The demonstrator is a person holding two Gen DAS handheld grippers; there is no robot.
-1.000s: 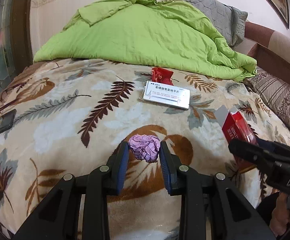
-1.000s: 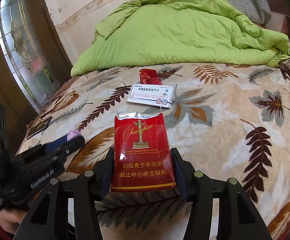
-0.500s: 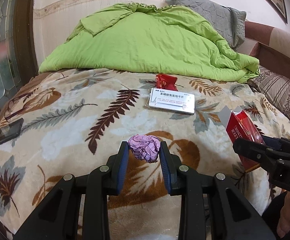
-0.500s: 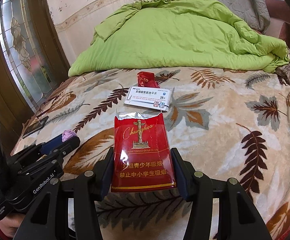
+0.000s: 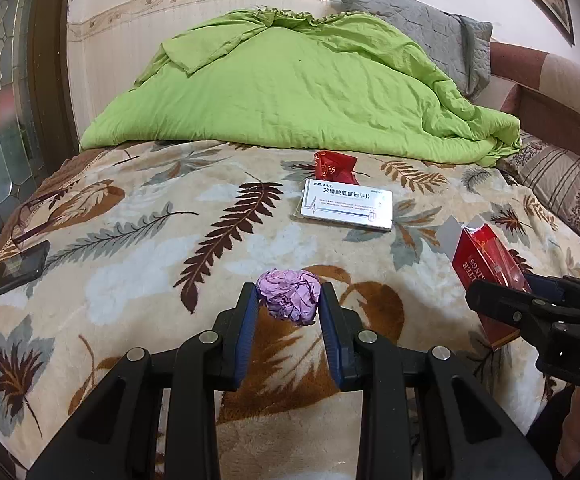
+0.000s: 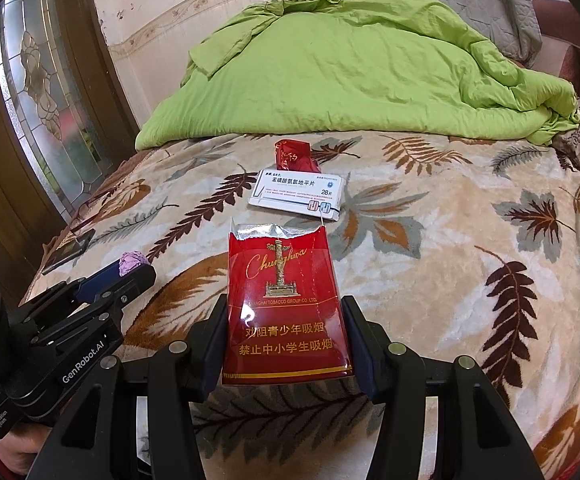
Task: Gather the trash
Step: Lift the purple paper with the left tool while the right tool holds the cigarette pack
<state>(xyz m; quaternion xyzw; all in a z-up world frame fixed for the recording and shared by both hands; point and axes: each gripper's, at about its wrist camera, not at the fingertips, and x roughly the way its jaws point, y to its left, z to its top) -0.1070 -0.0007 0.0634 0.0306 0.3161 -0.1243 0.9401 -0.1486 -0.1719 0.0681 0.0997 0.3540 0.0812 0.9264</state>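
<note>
My left gripper (image 5: 288, 300) is shut on a crumpled purple paper ball (image 5: 290, 295), held above the leaf-patterned blanket (image 5: 129, 240). My right gripper (image 6: 285, 320) is shut on an opened red cigarette pack (image 6: 283, 304), held upright above the bed. The pack also shows at the right of the left wrist view (image 5: 486, 268), and the paper ball at the left of the right wrist view (image 6: 131, 261). A white medicine box (image 5: 348, 205) and a red wrapper (image 5: 334, 166) lie on the blanket farther back; both also show in the right wrist view, the box (image 6: 298, 194) and the wrapper (image 6: 294, 156).
A green duvet (image 5: 302, 92) is heaped at the head of the bed with a grey pillow (image 5: 422, 28) behind it. A dark phone (image 5: 11, 272) lies at the bed's left edge. A wooden door with patterned glass (image 6: 37, 92) stands at the left.
Both grippers have risen and drawn back a little from the bed, each keeping hold of its item. The medicine box and red wrapper have not moved.
</note>
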